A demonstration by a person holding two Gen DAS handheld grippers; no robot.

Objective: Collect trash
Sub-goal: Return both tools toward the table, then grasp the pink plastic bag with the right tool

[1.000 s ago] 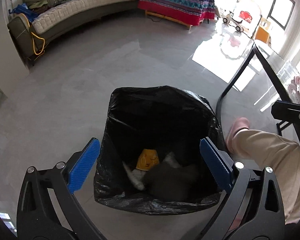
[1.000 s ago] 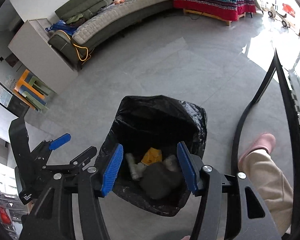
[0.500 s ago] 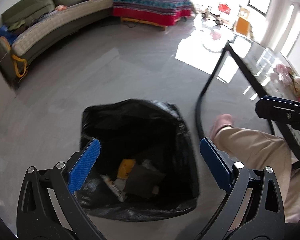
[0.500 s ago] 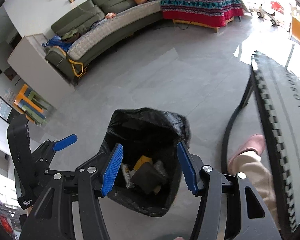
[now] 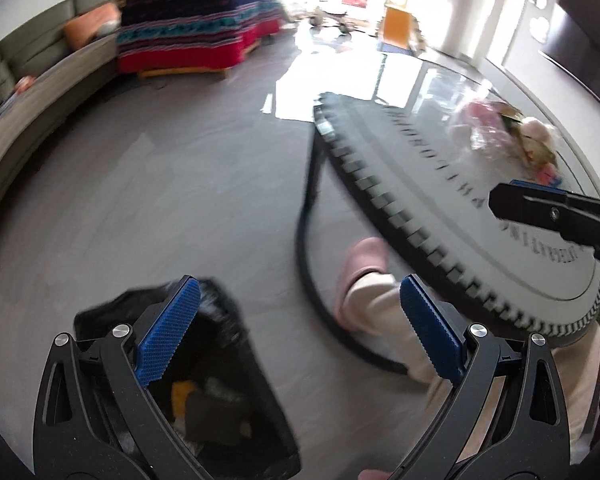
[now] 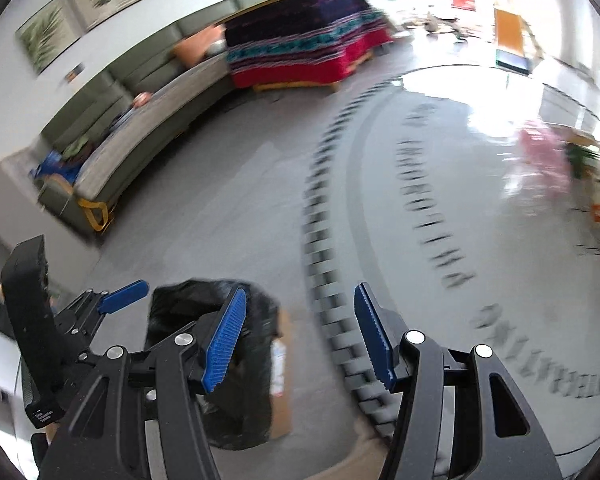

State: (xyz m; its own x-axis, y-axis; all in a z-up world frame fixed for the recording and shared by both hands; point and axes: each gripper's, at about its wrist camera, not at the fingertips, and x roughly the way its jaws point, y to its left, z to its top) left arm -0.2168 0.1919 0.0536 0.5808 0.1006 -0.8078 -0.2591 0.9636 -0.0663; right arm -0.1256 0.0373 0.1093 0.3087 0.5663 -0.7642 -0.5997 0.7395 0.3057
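Observation:
The black trash bag (image 5: pixel 256 412) stands open on the floor at the lower left, with a yellow scrap (image 5: pixel 179 394) and dark pieces inside. My left gripper (image 5: pixel 298 280) is open and empty, above the floor between the bag and the round table (image 5: pixel 440 184). A blurred heap of pink and white wrappers (image 5: pixel 500 128) lies on the tabletop. My right gripper (image 6: pixel 300 289) is also open and empty, over the table's checkered rim (image 6: pixel 320 264), with the bag (image 6: pixel 244 408) at its lower left. The wrappers (image 6: pixel 540 156) show at the far right.
A person's beige trouser leg (image 5: pixel 384 320) and pink slipper (image 5: pixel 360 260) stand beside the curved black table leg (image 5: pixel 304 240). A cardboard box (image 6: pixel 281 364) sits against the bag. A sofa (image 6: pixel 148 120) and a red-draped bed (image 6: pixel 300 52) line the far wall.
Both views have swung from straight over the bag toward the round table. The bag has slid to the lower left, and the tabletop and its wrappers have come into view. Both grippers stay open.

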